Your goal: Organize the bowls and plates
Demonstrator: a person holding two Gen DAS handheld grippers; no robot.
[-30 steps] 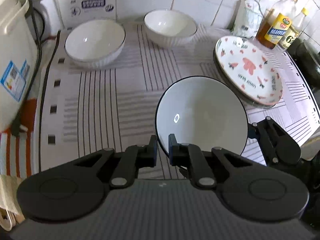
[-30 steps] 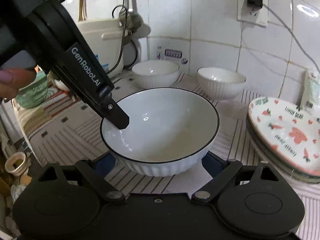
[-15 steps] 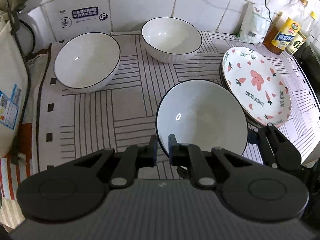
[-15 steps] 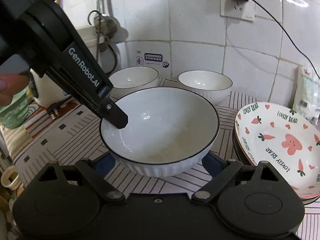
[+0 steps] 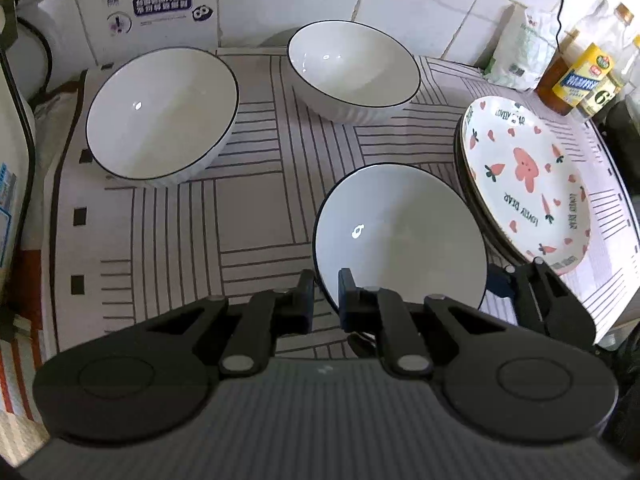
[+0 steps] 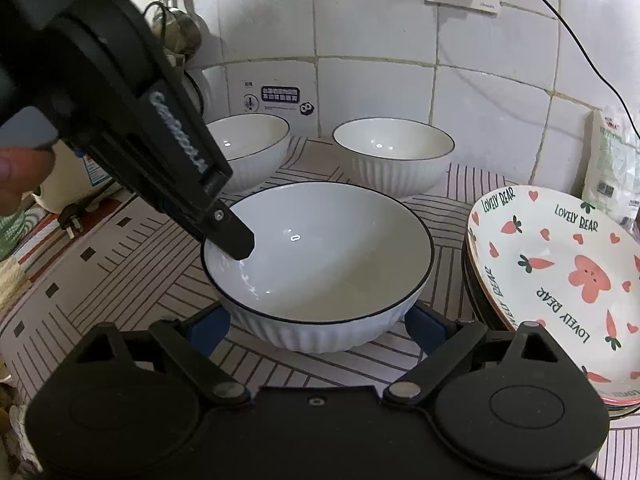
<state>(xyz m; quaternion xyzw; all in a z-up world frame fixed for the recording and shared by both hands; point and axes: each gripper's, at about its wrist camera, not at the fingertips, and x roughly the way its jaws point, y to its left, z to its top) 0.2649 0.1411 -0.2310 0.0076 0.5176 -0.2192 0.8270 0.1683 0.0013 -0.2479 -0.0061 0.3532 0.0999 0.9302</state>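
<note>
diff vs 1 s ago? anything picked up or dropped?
Both tools carried the white black-rimmed bowl forward toward the two white ribbed bowls at the tiled wall, which loom larger. Nothing taken or released. Unchanged: left tool pinching its rim, right tool cradling its sides, carrot-print plate stack in place.

I see a white bowl (image 6: pixel 320 268) with a thin black rim, a white plate (image 6: pixel 560 280) with pink carrots and hearts, and a grey-striped cloth (image 5: pixel 180 240).

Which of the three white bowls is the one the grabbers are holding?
The front white black-rimmed bowl, beside the carrot-patterned plate. The left gripper pinches its rim and the right gripper hugs its sides. The other two bowls sit untouched by the tiled wall.
</note>
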